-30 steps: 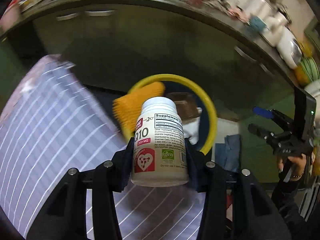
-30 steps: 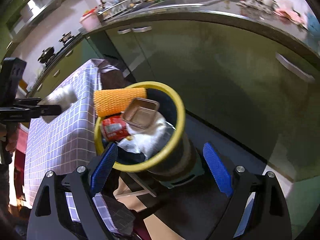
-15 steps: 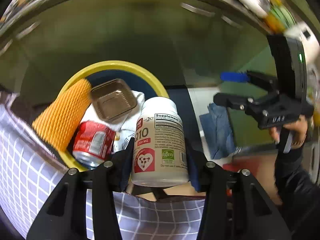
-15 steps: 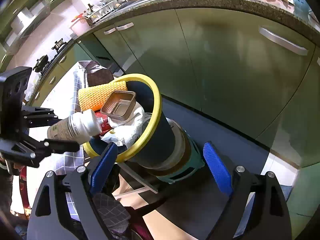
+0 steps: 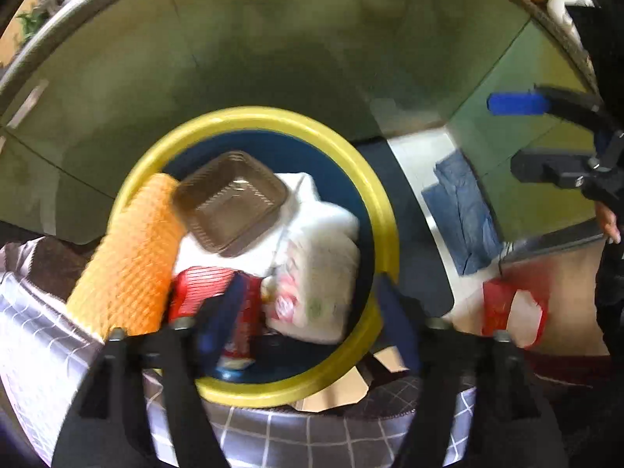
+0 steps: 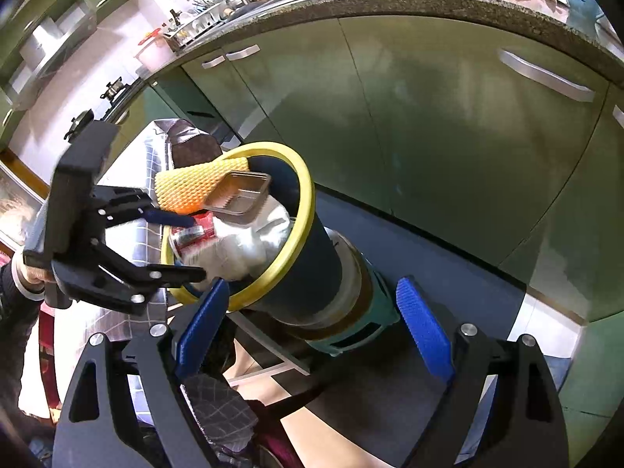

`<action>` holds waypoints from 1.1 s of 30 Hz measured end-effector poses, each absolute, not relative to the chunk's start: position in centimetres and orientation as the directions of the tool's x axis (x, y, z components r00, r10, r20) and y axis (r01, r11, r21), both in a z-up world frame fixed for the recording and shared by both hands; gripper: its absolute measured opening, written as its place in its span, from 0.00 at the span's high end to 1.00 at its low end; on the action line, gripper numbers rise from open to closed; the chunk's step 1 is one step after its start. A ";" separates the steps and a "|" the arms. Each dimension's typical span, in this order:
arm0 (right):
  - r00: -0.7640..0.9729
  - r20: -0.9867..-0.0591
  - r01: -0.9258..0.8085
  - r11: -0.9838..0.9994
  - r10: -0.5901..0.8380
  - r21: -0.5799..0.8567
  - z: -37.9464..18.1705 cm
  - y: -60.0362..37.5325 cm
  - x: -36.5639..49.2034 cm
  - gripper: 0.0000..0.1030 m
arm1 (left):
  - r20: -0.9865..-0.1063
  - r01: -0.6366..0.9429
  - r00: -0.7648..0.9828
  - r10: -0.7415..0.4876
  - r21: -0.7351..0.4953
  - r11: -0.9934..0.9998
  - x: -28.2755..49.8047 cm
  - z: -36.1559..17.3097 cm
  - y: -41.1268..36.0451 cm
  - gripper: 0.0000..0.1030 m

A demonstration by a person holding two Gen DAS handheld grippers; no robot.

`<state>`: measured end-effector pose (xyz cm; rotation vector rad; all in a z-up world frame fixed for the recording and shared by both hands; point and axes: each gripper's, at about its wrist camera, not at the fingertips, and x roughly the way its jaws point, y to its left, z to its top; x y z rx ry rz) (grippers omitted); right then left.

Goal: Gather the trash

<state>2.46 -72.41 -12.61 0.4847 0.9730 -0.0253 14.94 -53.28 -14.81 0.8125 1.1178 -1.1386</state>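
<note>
my left gripper (image 5: 308,308), over the yellow-rimmed bin (image 5: 384,210), is opening w/ nothing between its pads, the supplement bottle it held a sec ago now lying blurred among the bin's trash (image 5: 312,292), so drop done; right gripper (image 6: 312,327) wide, empty.

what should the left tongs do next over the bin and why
Probably lift the left tongs clear of the yellow-rimmed bin: their jaws are opening with nothing gripped, and the white bottle appears to be dropping among the trash.
</note>
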 end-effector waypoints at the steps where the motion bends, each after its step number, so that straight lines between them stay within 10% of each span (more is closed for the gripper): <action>1: 0.573 -0.796 0.233 0.894 0.192 0.383 -12.5 -72.3 2.4 0.16 | -0.954 0.964 0.042 -0.298 -0.039 0.263 15.0 -14.0 -52.6 0.23; 13: 0.603 -0.752 0.128 0.899 0.264 0.418 -10.9 -67.5 1.9 0.16 | -0.706 0.750 0.515 -0.486 0.097 0.654 10.9 -1.1 -32.1 0.08; 23: 0.708 -0.618 -0.174 0.933 0.342 0.317 -4.3 -52.4 2.4 0.11 | -0.556 0.223 0.812 -0.174 0.021 0.975 2.4 1.5 -11.0 0.07; 33: 0.800 -0.547 -0.210 0.969 0.249 0.133 -0.7 -43.1 -1.0 0.05 | -0.504 0.039 0.863 -0.041 -0.015 0.999 -3.0 0.5 -3.5 0.07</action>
